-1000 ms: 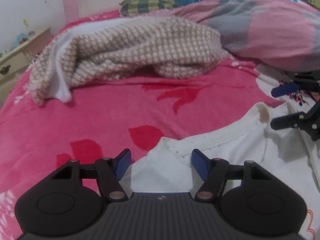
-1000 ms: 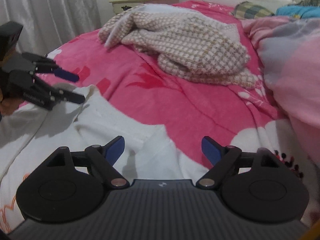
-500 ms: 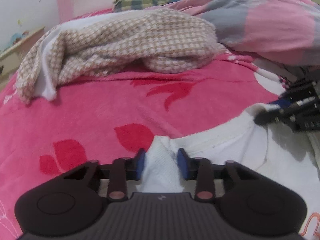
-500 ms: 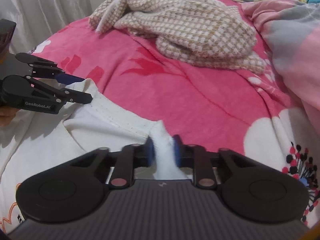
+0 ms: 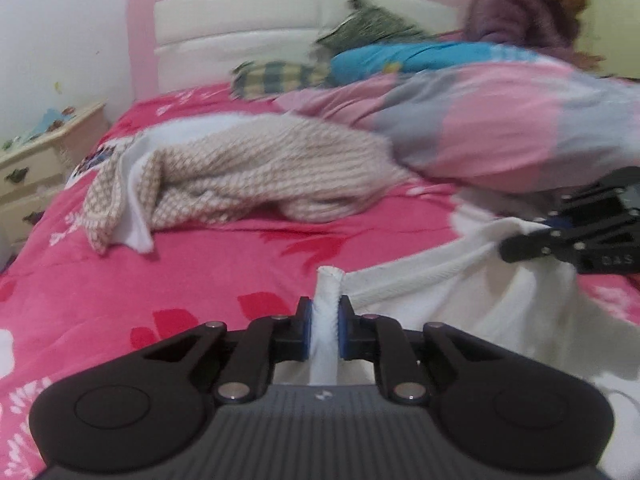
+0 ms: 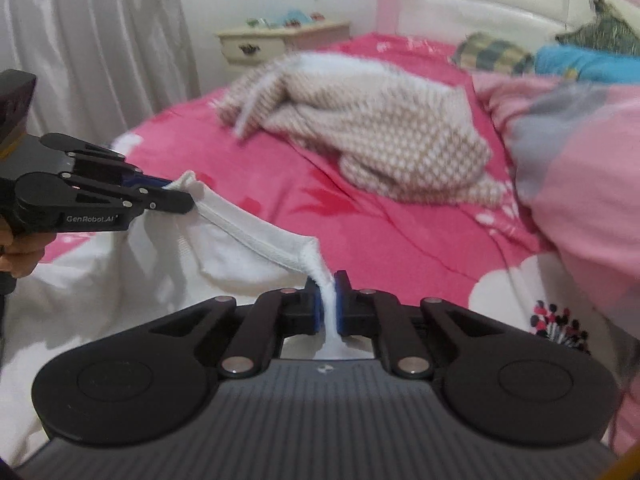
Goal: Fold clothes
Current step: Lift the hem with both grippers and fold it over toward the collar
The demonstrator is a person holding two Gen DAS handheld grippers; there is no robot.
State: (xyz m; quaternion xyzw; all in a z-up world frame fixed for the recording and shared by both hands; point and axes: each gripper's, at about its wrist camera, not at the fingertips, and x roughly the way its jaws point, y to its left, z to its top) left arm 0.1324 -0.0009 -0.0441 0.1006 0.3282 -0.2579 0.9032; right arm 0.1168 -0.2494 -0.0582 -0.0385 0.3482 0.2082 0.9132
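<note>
My left claw (image 5: 324,330) has just been closing and now pinches a bunched fold of the white shirt (image 5: 460,312) between its blue pads (image 5: 305,334). My right claw (image 6: 328,306) is clamped shut on another fold of the same shirt, at the far end of the ribbed neckline (image 6: 256,240), which runs between the two grips. The shirt sits at the near edge of the bed (image 5: 200,272), its collar end raised off the pink sheet and the rest draped below.

Past it on the sheet lies a heap of brown-and-white checked knit (image 5: 248,176) (well apart from the shirt, with bare sheet between). To the right bulges a pink-and-grey duvet (image 5: 500,136), close beside my right claw. Behind that are a plaid pillow (image 5: 276,78) and a blue cloth (image 5: 412,58), up against the pink-and-white headboard (image 5: 240,40).

There are no containers here save the cream nightstand (image 6: 276,42), with small things on top too blurred to name.

Only the left view shows a person in a purple top (image 5: 524,8) at the far side of the bed. Only the right view shows the grey curtain (image 6: 100,40) and my hand (image 6: 18,254) on the left claw's handle.
</note>
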